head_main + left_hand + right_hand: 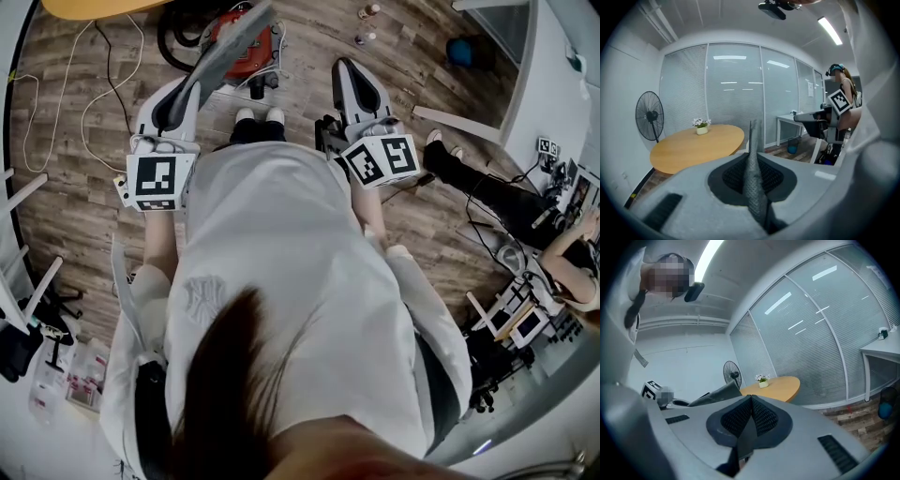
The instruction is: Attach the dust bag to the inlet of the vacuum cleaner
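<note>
Above wood floor — two tongs, one dust bag

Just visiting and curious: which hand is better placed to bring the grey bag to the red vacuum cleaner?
Left, likely. The left gripper has its fingers shut on the dust bag, which points toward the vacuum cleaner. The right gripper is shut with nothing between its fingers.

The white-shirted person's left gripper and right gripper are grey, seemingly plastic.
</note>
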`<move>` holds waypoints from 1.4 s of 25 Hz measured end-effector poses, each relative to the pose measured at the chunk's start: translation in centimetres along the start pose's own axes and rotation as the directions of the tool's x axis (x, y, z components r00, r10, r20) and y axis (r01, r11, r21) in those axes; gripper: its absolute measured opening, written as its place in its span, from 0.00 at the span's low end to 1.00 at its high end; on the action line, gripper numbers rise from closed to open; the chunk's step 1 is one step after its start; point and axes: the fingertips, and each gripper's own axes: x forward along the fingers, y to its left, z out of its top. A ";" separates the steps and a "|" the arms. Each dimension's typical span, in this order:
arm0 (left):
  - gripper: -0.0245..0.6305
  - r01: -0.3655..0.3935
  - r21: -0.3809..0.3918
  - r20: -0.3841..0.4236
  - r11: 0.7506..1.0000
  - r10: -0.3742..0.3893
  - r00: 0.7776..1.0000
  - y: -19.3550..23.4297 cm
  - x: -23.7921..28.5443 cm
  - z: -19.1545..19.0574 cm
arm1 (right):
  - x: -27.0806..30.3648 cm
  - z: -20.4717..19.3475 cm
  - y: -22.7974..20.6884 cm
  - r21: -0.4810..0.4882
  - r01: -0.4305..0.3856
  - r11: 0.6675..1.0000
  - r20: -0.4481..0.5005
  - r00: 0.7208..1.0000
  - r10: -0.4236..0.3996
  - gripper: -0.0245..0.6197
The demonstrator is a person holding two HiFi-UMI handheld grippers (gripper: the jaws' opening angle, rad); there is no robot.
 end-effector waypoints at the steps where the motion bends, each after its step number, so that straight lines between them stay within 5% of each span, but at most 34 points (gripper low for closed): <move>1: 0.09 0.024 0.011 -0.013 1.000 -0.024 1.000 -0.2 0.3 -0.1 | 0.0 0.2 0.2 -0.025 -0.017 1.000 0.002 1.000 0.018 0.04; 8: 0.09 0.197 0.106 -0.121 0.975 -0.184 0.975 -2.8 2.2 -1.0 | 0.3 0.5 3.0 -0.223 -0.176 0.959 -0.052 0.984 0.169 0.18; 13: 0.09 0.346 0.151 -0.220 0.926 -0.309 0.925 -6.4 3.0 -3.5 | 1.1 -1.3 4.7 -0.356 -0.276 0.893 -0.173 0.958 0.227 0.31; 16: 0.09 0.419 0.152 -0.270 0.895 -0.370 0.889 -8.6 3.2 -5.3 | 1.3 -3.6 5.6 -0.383 -0.371 0.846 -0.286 0.918 0.274 0.35; 21: 0.09 0.516 0.120 -0.324 0.848 -0.458 0.828 -11.5 3.2 -8.6 | 0.6 -9.7 6.7 -0.337 -0.532 0.777 -0.531 0.789 0.310 0.35; 28: 0.09 0.596 0.095 -0.391 0.798 -0.520 0.759 -14.1 4.5 -14.0 | -0.4 -17.8 6.7 -0.228 -0.687 0.690 -0.739 0.584 0.337 0.35; 35: 0.09 0.674 0.158 -0.468 0.722 -0.546 0.695 -15.7 7.4 -19.8 | -1.0 -25.6 4.4 -0.134 -0.782 0.608 -0.880 0.376 0.290 0.29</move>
